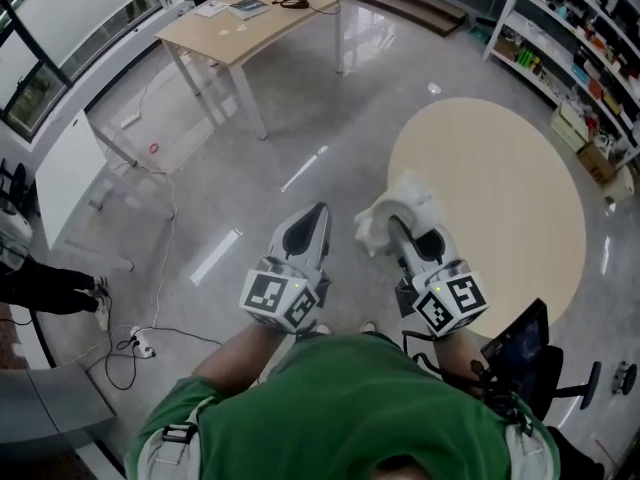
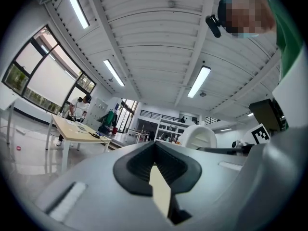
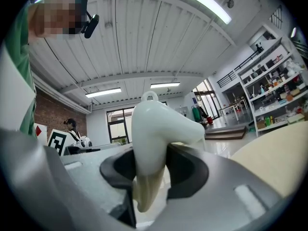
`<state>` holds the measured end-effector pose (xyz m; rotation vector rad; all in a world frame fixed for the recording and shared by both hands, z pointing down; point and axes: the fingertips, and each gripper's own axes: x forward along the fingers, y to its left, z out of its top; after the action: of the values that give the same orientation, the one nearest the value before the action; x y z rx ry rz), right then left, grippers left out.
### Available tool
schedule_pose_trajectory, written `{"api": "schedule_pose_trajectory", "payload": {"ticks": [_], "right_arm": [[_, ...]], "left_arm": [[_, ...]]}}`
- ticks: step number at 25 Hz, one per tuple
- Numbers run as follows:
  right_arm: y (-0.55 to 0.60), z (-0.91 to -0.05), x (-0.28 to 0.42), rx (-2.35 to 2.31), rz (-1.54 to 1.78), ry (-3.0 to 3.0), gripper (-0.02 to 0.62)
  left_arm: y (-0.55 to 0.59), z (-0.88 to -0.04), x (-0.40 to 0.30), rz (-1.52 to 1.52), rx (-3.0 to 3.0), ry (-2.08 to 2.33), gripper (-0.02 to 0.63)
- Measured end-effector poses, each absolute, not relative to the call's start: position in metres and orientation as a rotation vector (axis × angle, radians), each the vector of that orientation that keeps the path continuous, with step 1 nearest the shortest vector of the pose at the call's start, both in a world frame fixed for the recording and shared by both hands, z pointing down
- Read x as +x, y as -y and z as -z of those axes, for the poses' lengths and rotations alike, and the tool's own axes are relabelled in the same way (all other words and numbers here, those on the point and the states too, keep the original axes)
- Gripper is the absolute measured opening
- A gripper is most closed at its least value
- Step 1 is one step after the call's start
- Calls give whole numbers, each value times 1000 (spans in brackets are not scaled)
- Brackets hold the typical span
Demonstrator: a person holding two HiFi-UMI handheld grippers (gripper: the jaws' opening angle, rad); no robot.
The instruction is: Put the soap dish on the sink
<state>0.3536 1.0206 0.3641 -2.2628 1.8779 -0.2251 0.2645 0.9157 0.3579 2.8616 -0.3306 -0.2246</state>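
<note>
Your right gripper has its fingers clamped on the glossy white moulded soap dish. In the head view it sits at centre frame, over the grey polished floor and at the left rim of the round beige floor patch. The dish rises out of the fingers, its long axis roughly along them and its bulk ahead of the tips. Your left gripper, just left of it, has its fingers closed on nothing. No sink shows in any view. Judgement: the right hand alone bears the dish, and you must find the sink before placing it.
</note>
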Motion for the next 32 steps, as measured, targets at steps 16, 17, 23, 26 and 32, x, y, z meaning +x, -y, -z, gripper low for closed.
{"api": "schedule_pose_trajectory", "payload": {"ticks": [16, 17, 23, 26, 32], "right_arm": [[-936, -361, 299, -2151, 243, -2014, 144], [-931, -361, 299, -2145, 246, -2024, 144], [-894, -365, 316, -2091, 248, -2068, 144], [-875, -365, 330, -2057, 243, -2097, 144], [-833, -356, 354, -1967, 234, -2187, 144]], "left_arm": [[-840, -361, 182, 256, 2814, 590, 6], [-836, -360, 182, 258, 2811, 599, 6], [-805, -361, 196, 274, 2804, 668, 6], [-790, -360, 208, 280, 2802, 713, 6], [-757, -350, 229, 300, 2801, 823, 6]]}}
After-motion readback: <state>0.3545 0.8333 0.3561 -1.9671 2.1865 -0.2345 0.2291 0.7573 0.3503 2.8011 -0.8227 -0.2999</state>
